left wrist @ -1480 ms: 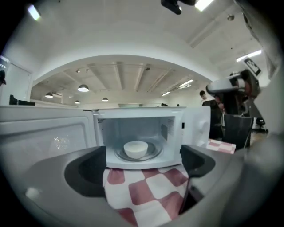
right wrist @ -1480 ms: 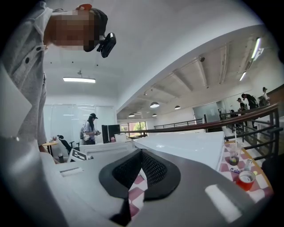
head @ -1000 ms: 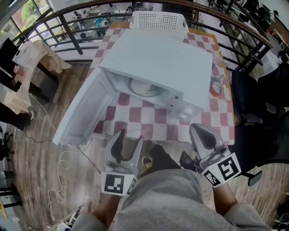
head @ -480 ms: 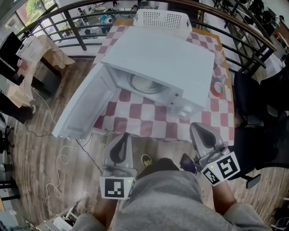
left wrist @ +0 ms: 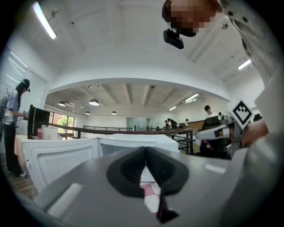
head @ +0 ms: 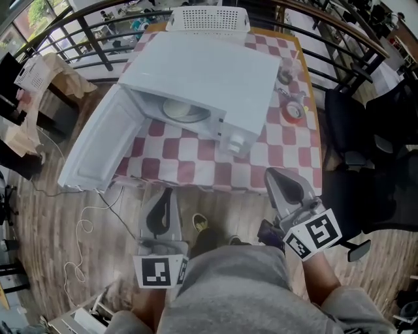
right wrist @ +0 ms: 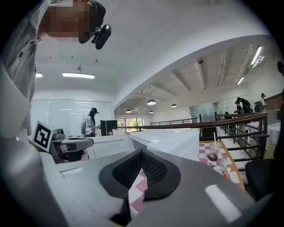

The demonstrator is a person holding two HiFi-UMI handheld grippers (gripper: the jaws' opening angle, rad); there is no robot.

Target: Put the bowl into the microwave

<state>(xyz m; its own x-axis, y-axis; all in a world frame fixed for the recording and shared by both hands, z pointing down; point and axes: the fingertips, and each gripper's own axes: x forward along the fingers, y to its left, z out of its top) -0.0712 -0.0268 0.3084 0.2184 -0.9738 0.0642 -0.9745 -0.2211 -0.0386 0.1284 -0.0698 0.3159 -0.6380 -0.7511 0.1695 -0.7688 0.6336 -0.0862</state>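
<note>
Holding left gripper [head: 164, 197] and right gripper [head: 277, 177] shut on nothing, short of the table [head: 287, 140], with bowl [head: 185, 109] already parked inside the microwave [head: 209, 68] and door [head: 98, 147] swung open, likely awaiting closing

Smooth white microwave [head: 202, 72] on checked cloth [head: 189, 153], wood-plank floor [head: 46, 222], black metal railing [head: 93, 44]

Table [head: 196, 160] w/ red-and-white checked cloth. White microwave [head: 209, 72] sits on it, takes up most of the top; its door [head: 95, 150] hangs open past the table's left edge. White perforated basket [head: 208, 18] at far end, just behind the microwave. Clear cup [head: 285, 70] & red-rimmed round thing [head: 292, 112] on the right strip.
</note>
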